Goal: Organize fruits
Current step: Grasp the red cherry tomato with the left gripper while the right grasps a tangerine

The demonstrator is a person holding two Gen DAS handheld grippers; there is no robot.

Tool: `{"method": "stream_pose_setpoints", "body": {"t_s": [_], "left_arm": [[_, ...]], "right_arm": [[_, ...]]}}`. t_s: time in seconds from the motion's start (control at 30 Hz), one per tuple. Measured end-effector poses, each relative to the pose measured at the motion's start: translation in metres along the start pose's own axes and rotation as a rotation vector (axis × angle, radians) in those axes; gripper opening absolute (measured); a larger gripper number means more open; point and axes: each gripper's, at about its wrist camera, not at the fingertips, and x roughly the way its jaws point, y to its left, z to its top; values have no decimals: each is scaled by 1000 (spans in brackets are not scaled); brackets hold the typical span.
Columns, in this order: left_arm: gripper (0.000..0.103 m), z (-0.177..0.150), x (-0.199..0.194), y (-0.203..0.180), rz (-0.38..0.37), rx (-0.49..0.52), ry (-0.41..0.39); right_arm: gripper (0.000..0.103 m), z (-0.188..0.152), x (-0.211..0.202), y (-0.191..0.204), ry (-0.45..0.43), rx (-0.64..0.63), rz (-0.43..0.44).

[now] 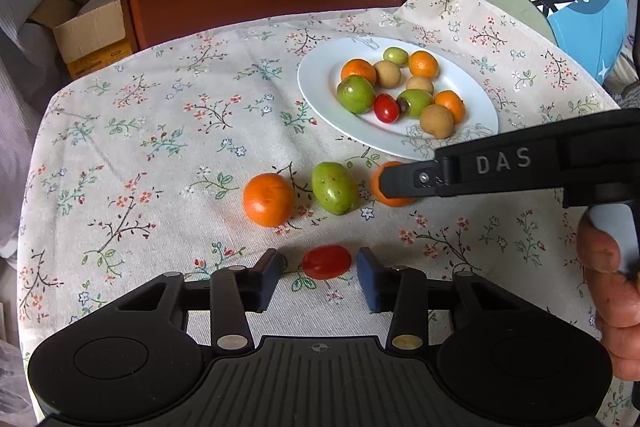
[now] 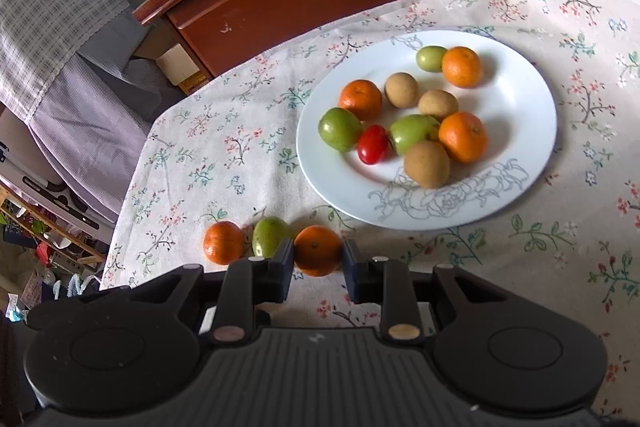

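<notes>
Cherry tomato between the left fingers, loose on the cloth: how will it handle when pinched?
The cherry tomato looks smooth and glossy, so it may slip from the left gripper. It is oval and lies sideways, so a nudge would probably roll it. It looks thin-skinned and probably bruises easily.

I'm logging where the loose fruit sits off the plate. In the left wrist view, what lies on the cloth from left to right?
Orange mandarin → red cherry tomato → green fruit → second mandarin, partly hidden behind the right gripper.
</notes>
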Motion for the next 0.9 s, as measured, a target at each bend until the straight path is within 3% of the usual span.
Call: {"method": "stream_pose_setpoints", "body": {"t_s": [0.47,0.57,0.9], "left_arm": [[33,-3,0,-2,6,17,-23],[24,-3,-1,-2,0,26,-26],[23,0,-9,-5,-33,18,-42]], "right_arm": [[30,-1,3,-1,12,2,7],[29,-1,4,-2,18,5,11],[27,-1,2,-2,12,9,9]]}}
